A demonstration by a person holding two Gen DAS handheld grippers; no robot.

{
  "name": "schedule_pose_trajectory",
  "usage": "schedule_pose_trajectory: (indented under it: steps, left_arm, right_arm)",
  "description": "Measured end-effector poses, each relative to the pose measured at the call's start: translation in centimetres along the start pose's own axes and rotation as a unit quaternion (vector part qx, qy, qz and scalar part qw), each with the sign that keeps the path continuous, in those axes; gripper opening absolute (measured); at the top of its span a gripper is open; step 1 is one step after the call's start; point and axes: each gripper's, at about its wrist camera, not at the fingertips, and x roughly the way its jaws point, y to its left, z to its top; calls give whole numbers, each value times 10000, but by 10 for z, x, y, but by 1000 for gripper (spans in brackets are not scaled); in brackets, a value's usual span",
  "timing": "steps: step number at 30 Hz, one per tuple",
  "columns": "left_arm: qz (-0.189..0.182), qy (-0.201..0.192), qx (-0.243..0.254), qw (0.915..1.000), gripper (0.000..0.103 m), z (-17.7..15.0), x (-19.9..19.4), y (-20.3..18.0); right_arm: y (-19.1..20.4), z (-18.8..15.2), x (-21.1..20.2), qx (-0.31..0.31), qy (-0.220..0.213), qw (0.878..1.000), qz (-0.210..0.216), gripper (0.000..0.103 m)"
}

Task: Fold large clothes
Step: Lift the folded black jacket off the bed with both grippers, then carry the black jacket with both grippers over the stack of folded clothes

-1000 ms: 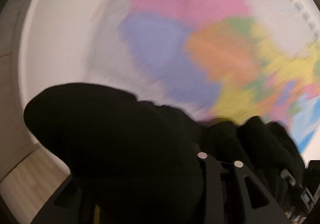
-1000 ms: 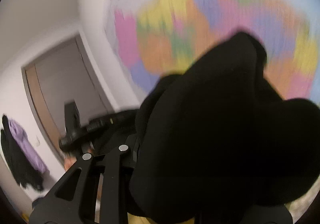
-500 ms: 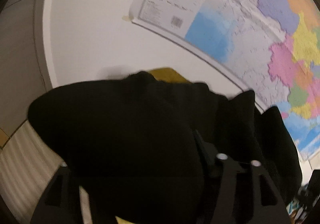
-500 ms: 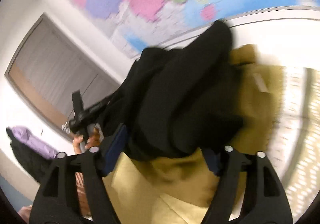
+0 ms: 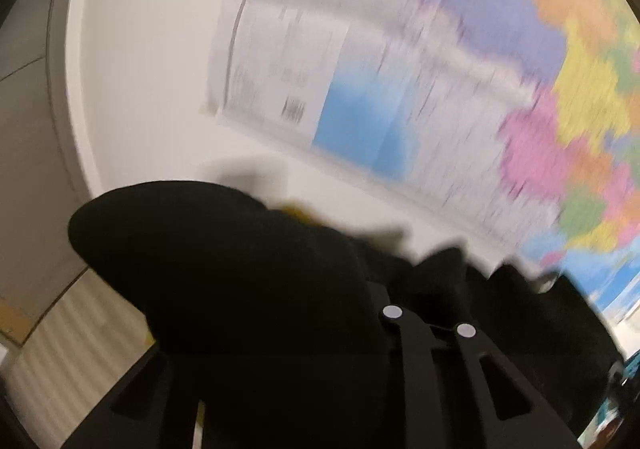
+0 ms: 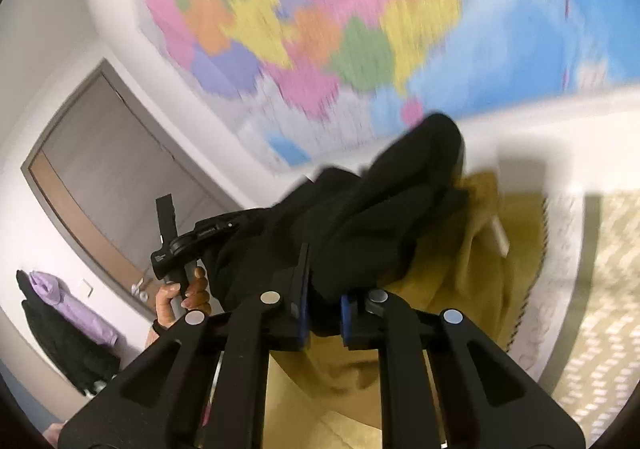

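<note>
A large black garment (image 6: 372,217) is held up in the air between both grippers, in front of a wall map. My right gripper (image 6: 323,319) is shut on a bunch of the black cloth between its blue pads. In the left wrist view the black garment (image 5: 240,269) bulges over my left gripper (image 5: 424,323) and hides the fingertips; the jaws stand close together with cloth around them. The left gripper, held in a hand, also shows in the right wrist view (image 6: 176,245).
A mustard-yellow cloth (image 6: 460,269) lies below on a pale patterned surface (image 6: 600,289). A coloured wall map (image 6: 340,29) fills the background, also in the left wrist view (image 5: 440,89). A grey door (image 6: 108,169) and hanging purple and black clothes (image 6: 68,313) are at the left.
Both grippers have swung with the black garment; the views tilted down toward the yellow cloth, then back up to the map. The right jaws have closed tighter on the cloth.
</note>
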Motion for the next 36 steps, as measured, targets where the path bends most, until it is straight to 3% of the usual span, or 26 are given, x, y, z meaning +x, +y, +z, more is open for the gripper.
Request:
schedule_pose_trajectory:
  steps: [2, 4, 6, 8, 10, 12, 15, 16, 17, 23, 26, 29, 31, 36]
  left_arm:
    - [-359, -449, 1, 9983, 21, 7, -14, -1]
    - [-422, -575, 29, 9974, 25, -1, -12, 4]
    - [-191, -227, 41, 9996, 29, -17, 15, 20]
    - [204, 560, -49, 9982, 30, -41, 58, 43]
    - [266, 694, -119, 9972, 40, -57, 70, 58]
    - [321, 522, -106, 9981, 52, -62, 59, 66]
    - [533, 221, 33, 9983, 61, -62, 34, 67]
    - [636, 158, 57, 9978, 69, -63, 25, 67]
    - [685, 37, 99, 9976, 70, -64, 15, 65]
    - [669, -807, 603, 9927, 79, -70, -47, 33]
    - [239, -943, 1097, 9892, 79, -74, -62, -2]
    - [-17, -812, 1573, 9842, 79, -83, -51, -35]
    - [-138, -555, 1662, 9844, 79, -87, -30, -50]
    - [-359, 299, 1721, 9840, 79, -101, 31, -70]
  right_arm:
    - [3, -5, -13, -115, -320, 9994, -37, 11]
    - [-4, -23, -13, -95, -229, 9997, -15, 11]
    - [-17, -40, 5, 16, 248, 9994, -243, 11]
    - [-33, -58, 19, 244, 610, 9974, -307, 13]
    - [-39, -63, 23, 340, 712, 9966, -255, 15]
    - [-36, -62, 21, 325, 746, 9962, -317, 19]
    - [-25, -52, 10, 138, 797, 9952, -547, 30]
    - [-20, -49, 4, 28, 794, 9948, -642, 41]
    - [-14, -48, -4, -120, 756, 9940, -785, 51]
    - [18, -34, -34, -828, 277, 9884, -1242, 56]
    - [38, -26, -30, -1216, 161, 9846, -1248, 58]
    - [52, -21, -9, -1460, 217, 9825, -1140, 60]
    - [52, -16, 16, -1423, 445, 9842, -960, 58]
    - [42, -21, 67, -1413, 919, 9795, -1099, 56]
